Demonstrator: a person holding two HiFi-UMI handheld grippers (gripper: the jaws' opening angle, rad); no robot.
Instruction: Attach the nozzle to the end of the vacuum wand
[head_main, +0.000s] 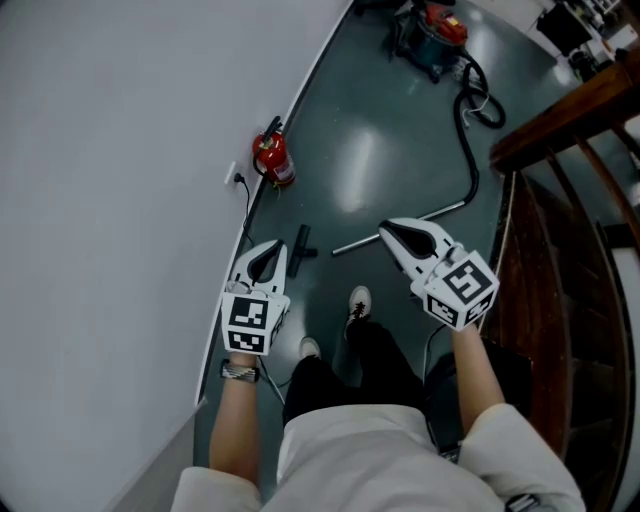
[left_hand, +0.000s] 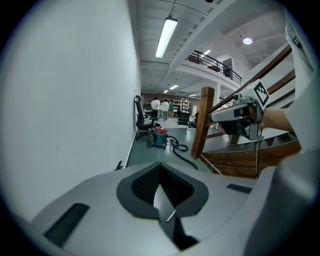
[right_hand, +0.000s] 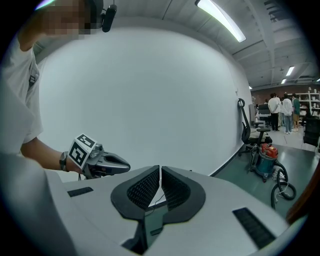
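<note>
The black T-shaped nozzle (head_main: 300, 245) lies on the dark green floor just ahead of my left gripper (head_main: 270, 250). The metal vacuum wand (head_main: 400, 228) lies slantwise on the floor, its free end toward the nozzle, and a black hose (head_main: 470, 150) leads from it to the vacuum (head_main: 432, 35). My right gripper (head_main: 388, 230) hovers over the wand. Both grippers are shut with nothing between the jaws, as the left gripper view (left_hand: 160, 170) and right gripper view (right_hand: 160, 172) show. Each gripper appears in the other's view, the right (left_hand: 235, 116) and the left (right_hand: 107, 162).
A white wall (head_main: 120, 200) runs along the left, with a red fire extinguisher (head_main: 273, 158) at its foot. A wooden staircase (head_main: 570, 200) borders the right. My feet (head_main: 358, 300) stand just behind the wand. Several people (right_hand: 280, 107) stand far off beyond the vacuum (right_hand: 265, 157).
</note>
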